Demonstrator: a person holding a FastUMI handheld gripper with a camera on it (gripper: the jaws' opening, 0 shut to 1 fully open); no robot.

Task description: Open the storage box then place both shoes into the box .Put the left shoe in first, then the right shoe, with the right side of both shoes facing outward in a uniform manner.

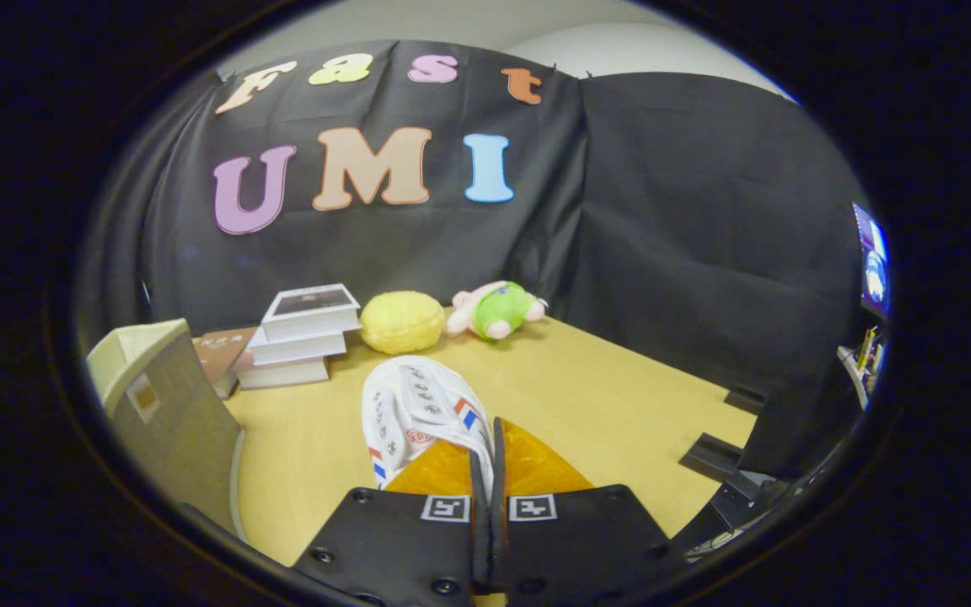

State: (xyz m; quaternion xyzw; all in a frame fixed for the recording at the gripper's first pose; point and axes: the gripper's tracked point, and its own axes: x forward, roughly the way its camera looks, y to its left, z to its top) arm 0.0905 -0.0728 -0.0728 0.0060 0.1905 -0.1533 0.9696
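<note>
My gripper (488, 444) is shut on a white shoe (418, 409), with the two black fingers (499, 472) pressed together on its side wall near the opening. The shoe has red and blue marks and an orange inside (536, 468). Its toe points away from the fingers, and it appears to hang above the wooden table (603, 396). The storage box (169, 413), grey with a cream top edge, stands to the left of the fingers. From this angle I cannot tell whether it is open. One shoe is in sight.
Beyond the shoe, along the back wall, lie a stack of white books (304, 333), a yellow plush (402, 322) and a pink and green plush toy (498, 310). A brown flat item (220, 350) sits behind the box. Black brackets (713, 455) stand at the table's right edge.
</note>
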